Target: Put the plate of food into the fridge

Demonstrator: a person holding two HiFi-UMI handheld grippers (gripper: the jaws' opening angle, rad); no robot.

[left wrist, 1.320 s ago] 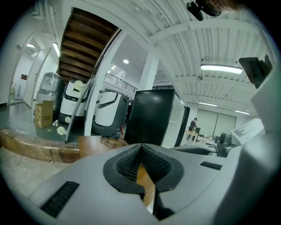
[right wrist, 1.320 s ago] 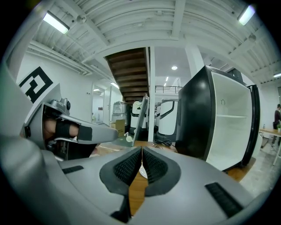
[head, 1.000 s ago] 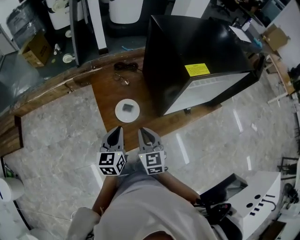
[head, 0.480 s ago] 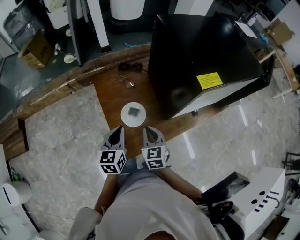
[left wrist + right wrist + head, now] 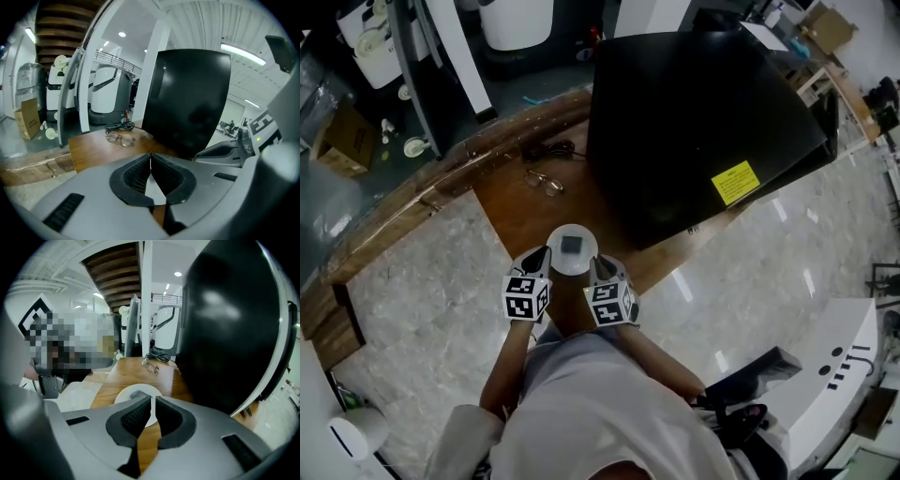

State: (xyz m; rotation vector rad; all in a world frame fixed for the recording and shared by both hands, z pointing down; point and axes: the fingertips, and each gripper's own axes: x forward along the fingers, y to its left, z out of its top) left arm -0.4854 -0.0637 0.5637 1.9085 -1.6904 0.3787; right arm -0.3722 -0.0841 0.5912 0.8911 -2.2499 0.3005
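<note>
**Closing in on the plate**

Our left gripper (image 5: 540,253) and right gripper (image 5: 600,263) have dropped forward since a second ago. They now flank the small round white plate (image 5: 572,266) with its dark square of food (image 5: 572,246). It sits on the brown wooden surface (image 5: 511,202) beside the black fridge (image 5: 703,122). Both pairs of jaws are pressed together on nothing. We judge this the reach; next we must spread the jaws to take the rim, and the fridge looks shut.
</note>
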